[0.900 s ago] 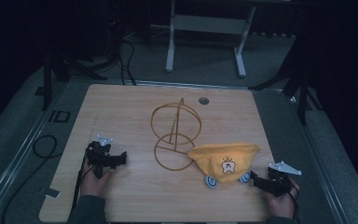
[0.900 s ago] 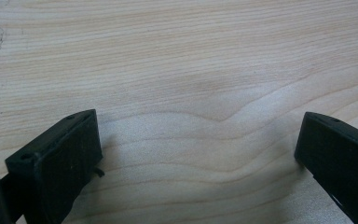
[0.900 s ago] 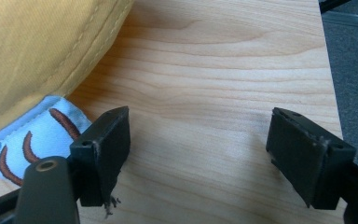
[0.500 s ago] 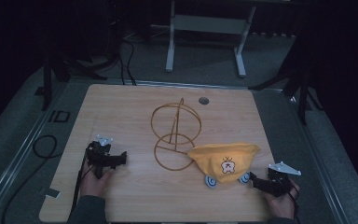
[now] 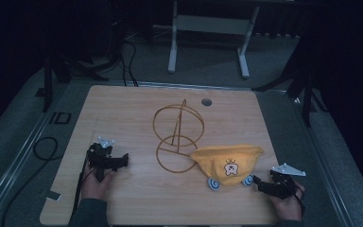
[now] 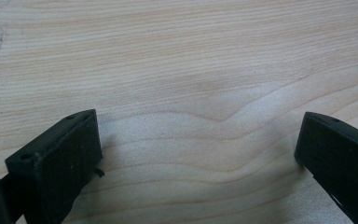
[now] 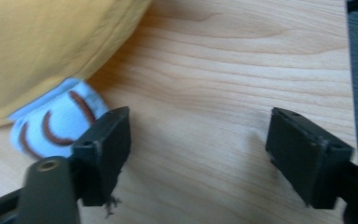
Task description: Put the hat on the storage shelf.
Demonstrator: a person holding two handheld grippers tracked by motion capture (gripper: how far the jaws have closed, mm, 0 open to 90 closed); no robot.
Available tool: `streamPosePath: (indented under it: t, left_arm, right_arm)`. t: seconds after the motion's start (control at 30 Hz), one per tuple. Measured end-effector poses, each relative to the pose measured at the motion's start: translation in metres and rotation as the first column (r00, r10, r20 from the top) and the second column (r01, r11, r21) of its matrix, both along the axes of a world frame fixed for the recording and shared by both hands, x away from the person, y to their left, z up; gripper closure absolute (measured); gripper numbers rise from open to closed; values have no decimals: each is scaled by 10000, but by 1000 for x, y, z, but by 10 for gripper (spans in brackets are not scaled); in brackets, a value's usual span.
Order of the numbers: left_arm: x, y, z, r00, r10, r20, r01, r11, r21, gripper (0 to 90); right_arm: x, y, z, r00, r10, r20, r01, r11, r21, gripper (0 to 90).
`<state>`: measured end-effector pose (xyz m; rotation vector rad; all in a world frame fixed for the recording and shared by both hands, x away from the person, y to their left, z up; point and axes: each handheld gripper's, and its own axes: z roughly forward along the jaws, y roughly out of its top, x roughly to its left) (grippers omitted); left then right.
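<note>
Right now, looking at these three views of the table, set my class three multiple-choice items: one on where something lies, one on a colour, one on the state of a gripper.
1. Where does the yellow cap lie in the high view?
A. At the table's far left corner
B. Just right of the gold wire stand, near the right gripper
C. On the floor behind the table

2. What colour are the cap's small round ears?
A. Light blue with brown stripes
B. Red
C. Solid green

3. How do the right gripper's jaws stand?
A. Shut on the cap
B. Shut on the wire stand
C. Open, with bare table between them

Answers: 1 B, the cap lies against the stand's base ring on the person's right side. 2 A, the right gripper view shows a blue ear with brown curved stripes. 3 C, both jaws stand wide apart with wood between.
</note>
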<state>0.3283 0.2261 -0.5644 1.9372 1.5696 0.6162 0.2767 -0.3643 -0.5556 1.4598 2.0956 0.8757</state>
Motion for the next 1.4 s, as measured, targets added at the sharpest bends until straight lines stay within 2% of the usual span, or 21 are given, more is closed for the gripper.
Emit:
streamPosePath:
  t: [0.03,0.17,0.43,0.6,0.63,0.77,0.97,1.13,1.33,1.4]
  left_arm:
    - [0,0,0,10000,24,22,-24,10000,-27,4]
    - [0,0,0,10000,14,12,-13,10000,-15,3]
    - [0,0,0,10000,24,21,-24,10000,-26,4]
    - [0,0,0,10000,-5,-4,5,10000,5,4]
    - [0,0,0,10000,-4,-4,4,10000,3,4]
    - [0,0,0,10000,23,22,-23,10000,-27,4]
    - [0,0,0,10000,13,11,-13,10000,-15,4]
    - [0,0,0,10000,20,18,-20,10000,-24,4]
    - [0,0,0,10000,3,3,-3,10000,-3,3]
    - [0,0,0,10000,21,20,-21,10000,-25,4]
  right_arm:
    - [-2,-1,1,9989,471,9,-471,9989,23,303]
    - [-3,-3,3,9960,886,-122,-883,9958,244,329]
    - [-12,0,13,9873,1582,-116,-1579,9873,195,315]
    - [-17,8,18,9806,1961,48,-1961,9805,132,294]
    - [-18,13,20,9759,2178,112,-2179,9759,101,284]
    - [-19,22,18,9712,2378,150,-2381,9711,184,271]
    - [-17,33,10,9670,2545,-92,-2546,9659,-471,275]
    - [-14,35,8,9649,2623,-128,-2626,9634,-529,290]
    - [-9,36,5,9602,2787,-170,-2792,9586,-552,330]
    - [-9,36,6,9566,2911,-167,-2915,9553,-493,408]
